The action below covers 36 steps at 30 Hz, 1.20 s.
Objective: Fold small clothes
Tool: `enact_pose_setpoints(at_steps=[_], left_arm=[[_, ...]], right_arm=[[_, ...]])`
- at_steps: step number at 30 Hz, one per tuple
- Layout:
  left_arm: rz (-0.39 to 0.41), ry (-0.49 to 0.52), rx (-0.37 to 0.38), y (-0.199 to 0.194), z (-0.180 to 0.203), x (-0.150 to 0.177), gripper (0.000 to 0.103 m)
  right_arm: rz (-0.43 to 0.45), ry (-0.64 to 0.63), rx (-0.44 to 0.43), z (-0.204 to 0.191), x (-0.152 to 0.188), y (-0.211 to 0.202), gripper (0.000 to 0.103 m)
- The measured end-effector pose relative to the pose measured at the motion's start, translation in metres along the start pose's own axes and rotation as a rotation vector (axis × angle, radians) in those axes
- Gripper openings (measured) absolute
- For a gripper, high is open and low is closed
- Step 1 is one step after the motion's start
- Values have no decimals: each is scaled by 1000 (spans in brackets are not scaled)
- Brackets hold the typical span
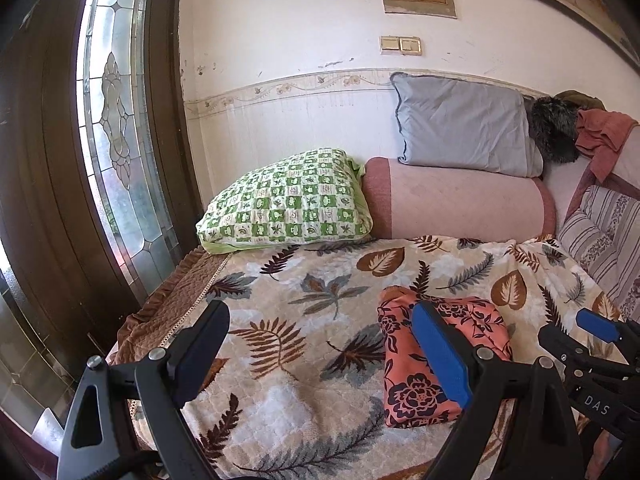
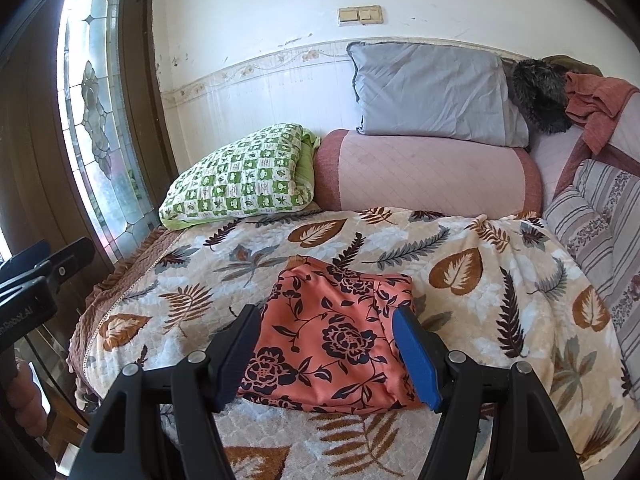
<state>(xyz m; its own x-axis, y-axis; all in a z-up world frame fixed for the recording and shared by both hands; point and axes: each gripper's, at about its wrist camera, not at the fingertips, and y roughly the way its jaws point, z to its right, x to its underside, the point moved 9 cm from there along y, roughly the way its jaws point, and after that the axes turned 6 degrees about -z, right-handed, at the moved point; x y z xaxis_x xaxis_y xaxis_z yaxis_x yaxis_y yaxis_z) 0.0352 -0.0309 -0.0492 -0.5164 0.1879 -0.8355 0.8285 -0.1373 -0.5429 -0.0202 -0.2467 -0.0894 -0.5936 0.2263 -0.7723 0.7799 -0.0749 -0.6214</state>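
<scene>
A folded orange cloth with dark flowers (image 2: 336, 332) lies flat on the leaf-patterned bedspread (image 2: 460, 280). My right gripper (image 2: 328, 356) hovers over its near half, open, with one finger on each side of the cloth and neither pad pressing on it. In the left wrist view the cloth (image 1: 404, 392) sits at the right, partly behind the blue pad. My left gripper (image 1: 320, 356) is open over bare bedspread to the left of the cloth, with nothing between its fingers. The right gripper's (image 1: 592, 332) tip shows at the right edge.
At the back stand a green checked pillow (image 2: 240, 176), a pink bolster (image 2: 428, 172) and a grey pillow (image 2: 432, 88). A striped cushion (image 2: 592, 216) lies at the right. A glazed door (image 2: 92, 120) stands left, past the bed's edge. A hand (image 2: 24, 396) holds the left gripper (image 2: 48, 258).
</scene>
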Motion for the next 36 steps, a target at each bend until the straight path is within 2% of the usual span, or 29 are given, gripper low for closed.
enact_pose_setpoints(at_steps=[20,36], left_arm=[[-24,16,28,7,3,5,93],[-4,-8,60,-5,-9,4,93]], right_arm=[[-19,-7,-1,1,4,12,72],[4,-39,19,-18,2,-2,72]])
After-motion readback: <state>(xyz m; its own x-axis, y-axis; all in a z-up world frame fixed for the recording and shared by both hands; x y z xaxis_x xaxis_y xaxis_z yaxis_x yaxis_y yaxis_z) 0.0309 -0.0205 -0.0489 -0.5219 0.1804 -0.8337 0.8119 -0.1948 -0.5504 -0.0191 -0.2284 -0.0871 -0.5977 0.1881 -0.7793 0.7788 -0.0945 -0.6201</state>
